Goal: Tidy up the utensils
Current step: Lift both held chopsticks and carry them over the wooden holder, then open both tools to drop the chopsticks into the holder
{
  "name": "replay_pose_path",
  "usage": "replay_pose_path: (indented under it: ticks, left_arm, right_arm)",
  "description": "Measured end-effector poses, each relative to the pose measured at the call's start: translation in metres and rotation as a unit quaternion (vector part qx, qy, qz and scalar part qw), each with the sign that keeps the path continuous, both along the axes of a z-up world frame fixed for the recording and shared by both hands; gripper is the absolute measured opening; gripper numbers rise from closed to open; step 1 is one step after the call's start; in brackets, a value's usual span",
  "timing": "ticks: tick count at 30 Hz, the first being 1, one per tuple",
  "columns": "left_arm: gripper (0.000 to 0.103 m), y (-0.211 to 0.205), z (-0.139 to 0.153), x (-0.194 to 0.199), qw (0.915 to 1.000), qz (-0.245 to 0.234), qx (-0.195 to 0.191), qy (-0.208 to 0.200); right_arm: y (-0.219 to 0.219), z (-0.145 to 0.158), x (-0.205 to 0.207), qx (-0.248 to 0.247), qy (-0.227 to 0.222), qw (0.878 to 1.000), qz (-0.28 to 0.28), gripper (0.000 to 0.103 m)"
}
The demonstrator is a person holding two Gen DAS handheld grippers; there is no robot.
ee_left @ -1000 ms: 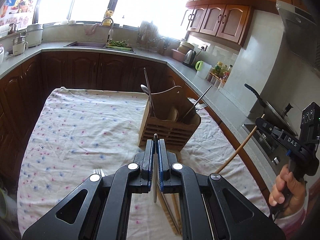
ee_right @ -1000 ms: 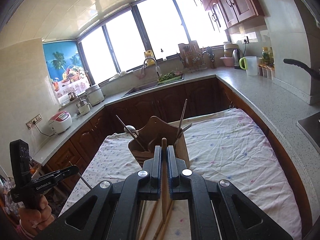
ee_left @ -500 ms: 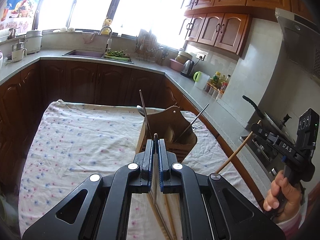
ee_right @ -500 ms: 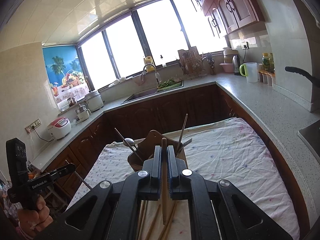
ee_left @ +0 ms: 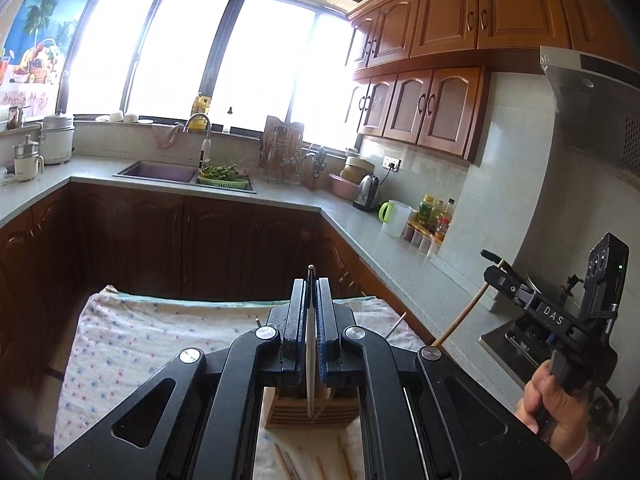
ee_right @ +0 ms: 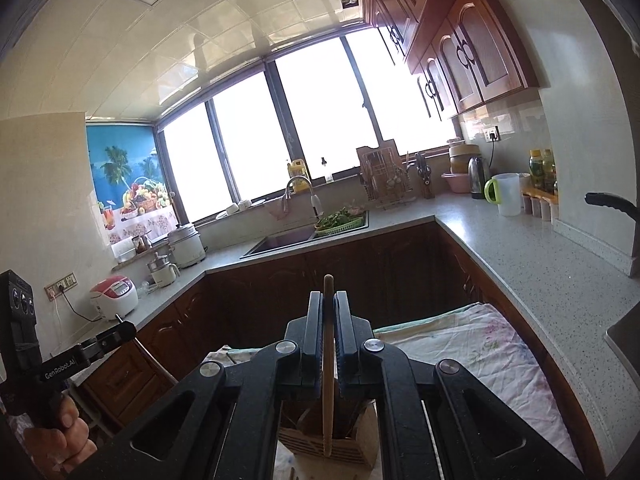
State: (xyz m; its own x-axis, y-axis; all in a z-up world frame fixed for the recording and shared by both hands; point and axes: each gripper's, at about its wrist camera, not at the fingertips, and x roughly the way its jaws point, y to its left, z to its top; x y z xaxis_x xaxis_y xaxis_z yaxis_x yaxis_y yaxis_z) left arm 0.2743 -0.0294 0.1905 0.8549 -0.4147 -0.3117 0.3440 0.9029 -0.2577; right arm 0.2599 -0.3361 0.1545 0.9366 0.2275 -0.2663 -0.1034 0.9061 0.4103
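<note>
we hold left gripper [ee_left: 311, 308] clamped on metal utensil [ee_left: 309, 364] | right gripper [ee_right: 328, 316] clamped on wooden chopstick [ee_right: 328, 380] | both level-ish above utensil holder [ee_left: 310, 410]

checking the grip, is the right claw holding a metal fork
No, the right claw is shut on a wooden chopstick that hangs over the utensil holder.

Blown-out windows [ee_left: 260, 60], dim cabinets, perhaps slight blur
</note>
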Motion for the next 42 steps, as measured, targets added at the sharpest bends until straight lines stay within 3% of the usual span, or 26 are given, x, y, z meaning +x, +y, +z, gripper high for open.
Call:
replay_pose_path:
  ticks: [5, 20, 34, 36, 38, 39, 41, 42]
  left_arm:
    - [0.004, -0.003, -0.012, 0.033, 0.9997, 0.014, -0.015, 0.011]
    - [0.004, -0.021, -0.102, 0.072, 0.9957, 0.033, 0.002, 0.086]
    - [0.005, -0.022, -0.107, 0.079, 0.9951, 0.035, 0.003, 0.092]
    - [0.005, -0.022, -0.107, 0.078, 0.9950, 0.034, 0.003, 0.094]
    - [0.012, -0.020, -0.105, 0.076, 0.9949, 0.032, -0.002, 0.095]
    - [0.025, -0.019, -0.105, 0.075, 0.9949, 0.033, -0.003, 0.095]
    - [0.048, -0.016, -0.102, 0.070, 0.9952, 0.041, -0.005, 0.089]
    - [0.050, -0.015, -0.101, 0.067, 0.9955, 0.044, -0.006, 0.083]
  right_arm:
    - [0.004, -0.008, 0.025, -0.011, 0.003, 1.000, -0.006, 0.005]
    - [0.012, -0.102, 0.055, 0.009, 0.089, 0.996, 0.000, 0.005]
    - [0.008, -0.102, 0.064, 0.008, 0.099, 0.995, 0.001, 0.007]
    - [0.008, -0.102, 0.065, 0.010, 0.101, 0.995, 0.004, 0.011]
    - [0.008, -0.102, 0.064, 0.018, 0.099, 0.995, 0.016, 0.014]
    - [0.007, -0.101, 0.062, 0.020, 0.096, 0.995, 0.018, 0.017]
    - [0.008, -0.098, 0.057, 0.019, 0.086, 0.996, 0.015, 0.040]
    - [0.007, -0.096, 0.054, 0.020, 0.081, 0.996, 0.014, 0.043]
